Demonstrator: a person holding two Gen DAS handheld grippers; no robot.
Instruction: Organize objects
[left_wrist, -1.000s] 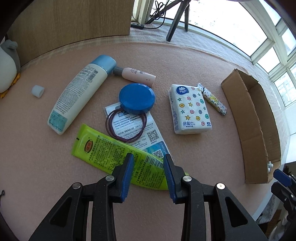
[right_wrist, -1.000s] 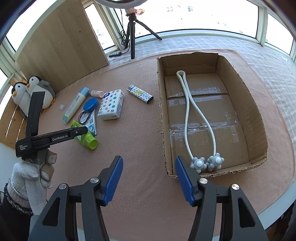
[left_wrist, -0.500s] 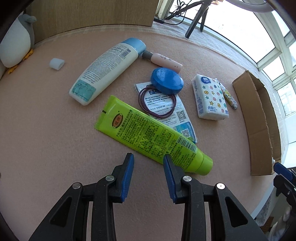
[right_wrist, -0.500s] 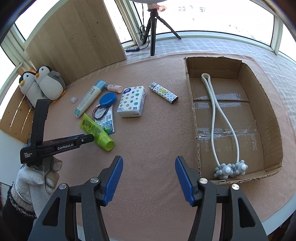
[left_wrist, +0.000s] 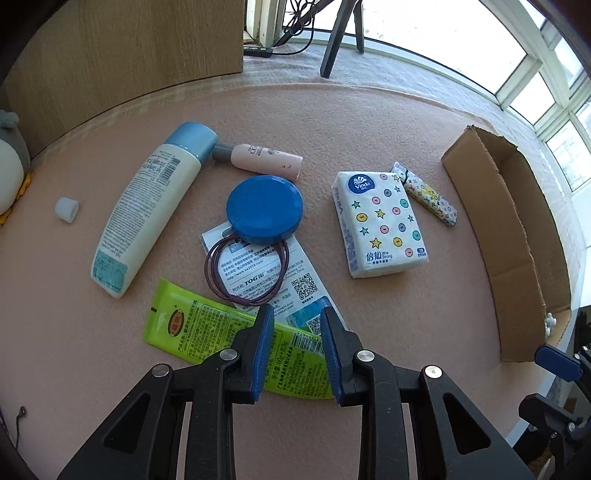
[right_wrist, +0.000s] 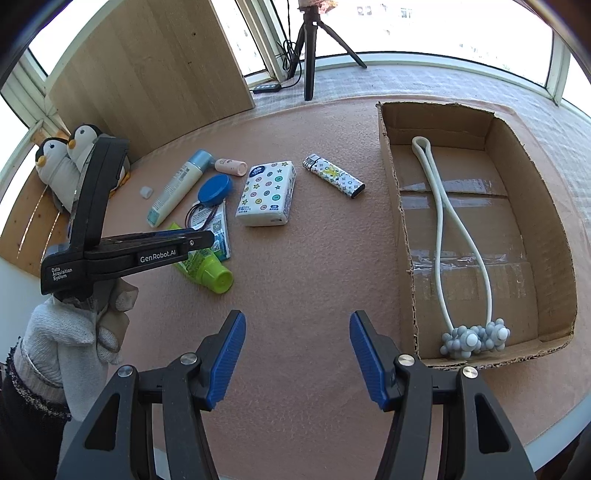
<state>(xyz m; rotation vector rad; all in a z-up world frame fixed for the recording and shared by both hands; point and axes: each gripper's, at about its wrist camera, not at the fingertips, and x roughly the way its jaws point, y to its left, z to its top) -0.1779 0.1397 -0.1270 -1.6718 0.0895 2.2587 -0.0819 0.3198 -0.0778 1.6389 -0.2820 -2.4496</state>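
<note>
The left gripper (left_wrist: 295, 347), jaws spread, hovers over the green tube (left_wrist: 207, 328) lying flat near the table's (left_wrist: 369, 122) front edge; it looks light, soft and slippery, so grip its firmer cap end, while the right gripper (right_wrist: 297, 354) waits wide open.

1. The left claw (left_wrist: 295, 349) hangs with its jaws apart over the cap end of a green tube (left_wrist: 207, 328) that lies flat on the desk (left_wrist: 388, 122).
2. A printed leaflet (left_wrist: 291, 284) lies partly on the tube; a purple hair tie (left_wrist: 246, 271) rests on it, and a blue round lid (left_wrist: 265, 208) overlaps its far edge.
3. A white bottle (left_wrist: 147, 218) with a blue cap lies left of these, a small pink bottle (left_wrist: 266, 162) touching the cap.
4. A white cap (left_wrist: 67, 209) sits apart, far left.
5. A tissue pack (left_wrist: 380, 225) lies to the right, a patterned lighter (left_wrist: 426, 194) just beside it.
6. A cardboard box (left_wrist: 495, 229) stands at the right edge.
</note>
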